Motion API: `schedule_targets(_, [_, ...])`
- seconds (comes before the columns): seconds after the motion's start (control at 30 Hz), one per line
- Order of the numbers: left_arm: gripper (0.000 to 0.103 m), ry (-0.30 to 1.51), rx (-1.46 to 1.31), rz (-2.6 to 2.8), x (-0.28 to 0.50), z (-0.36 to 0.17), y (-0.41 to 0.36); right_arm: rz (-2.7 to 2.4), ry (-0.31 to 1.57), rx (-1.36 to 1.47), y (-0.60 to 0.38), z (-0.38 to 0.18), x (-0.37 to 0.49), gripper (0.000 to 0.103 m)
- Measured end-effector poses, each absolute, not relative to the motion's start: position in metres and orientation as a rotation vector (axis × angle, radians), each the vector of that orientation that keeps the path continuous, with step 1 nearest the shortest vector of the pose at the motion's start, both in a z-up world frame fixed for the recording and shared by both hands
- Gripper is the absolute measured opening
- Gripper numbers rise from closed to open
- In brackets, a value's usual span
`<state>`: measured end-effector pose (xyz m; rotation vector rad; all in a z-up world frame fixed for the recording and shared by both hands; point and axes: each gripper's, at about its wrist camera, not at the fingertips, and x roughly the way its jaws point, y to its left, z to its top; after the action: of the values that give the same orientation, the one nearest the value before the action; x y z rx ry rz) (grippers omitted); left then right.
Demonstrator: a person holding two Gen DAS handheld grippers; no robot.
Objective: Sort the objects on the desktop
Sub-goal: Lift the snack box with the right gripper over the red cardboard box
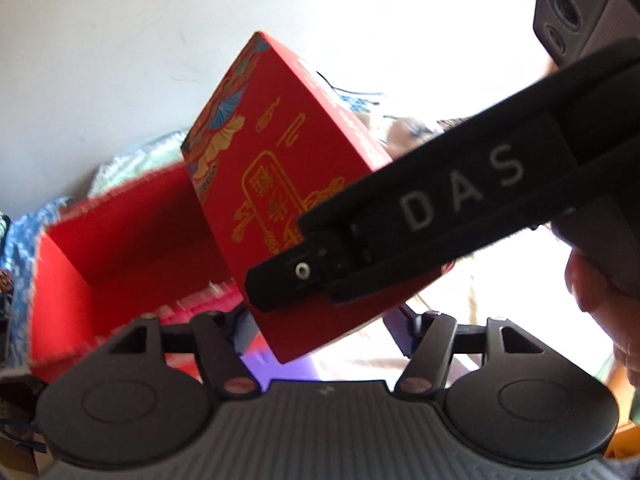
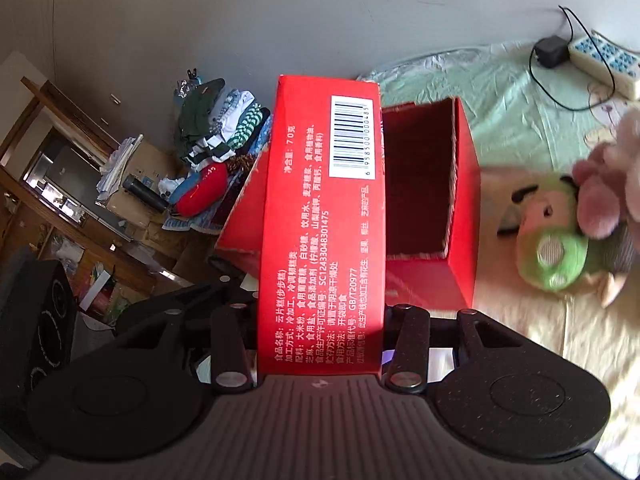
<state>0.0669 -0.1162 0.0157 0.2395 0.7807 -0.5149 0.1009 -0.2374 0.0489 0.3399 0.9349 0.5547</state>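
While the right gripper [image 2: 320, 360] clamps the flat red printed cardboard packet [image 2: 320, 216] at frame centre, before an open red box [image 2: 464, 200], left gripper's [image 1: 320, 344] grip: can't tell w/ packet btwn fingers.

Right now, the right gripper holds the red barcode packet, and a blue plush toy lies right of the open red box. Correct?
Not quite: the plush toy is green, not blue, as the right wrist view shows. The right gripper does hold the red barcode packet, and the toy lies right of the open red box.
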Motion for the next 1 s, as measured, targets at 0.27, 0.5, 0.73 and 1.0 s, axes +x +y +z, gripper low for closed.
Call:
schedule_targets(0.27, [0.091, 0.921, 0.218, -0.409, 0.168, -0.002, -0.069, 0.409, 1.059, 0.214, -0.174, 0.024, 0.184, 0.047])
schedule_targets(0.5, [0.091, 1.022, 0.207, -0.405, 0.196, -0.029, -0.028, 0.292, 1.215, 0.125, -0.144, -0.018, 0.223, 0.046])
schedule_targets(0.73, [0.092, 1.058, 0.232, -0.404, 0.217, -0.045, 0.001, 0.212, 1.363, 0.025, -0.107, -0.059, 0.241, 0.047])
schedule_targets(1.0, [0.089, 1.061, 0.283, -0.420, 0.235, -0.059, 0.021, 0.184, 1.391, 0.091, -0.101, -0.068, 0.244, 0.053])
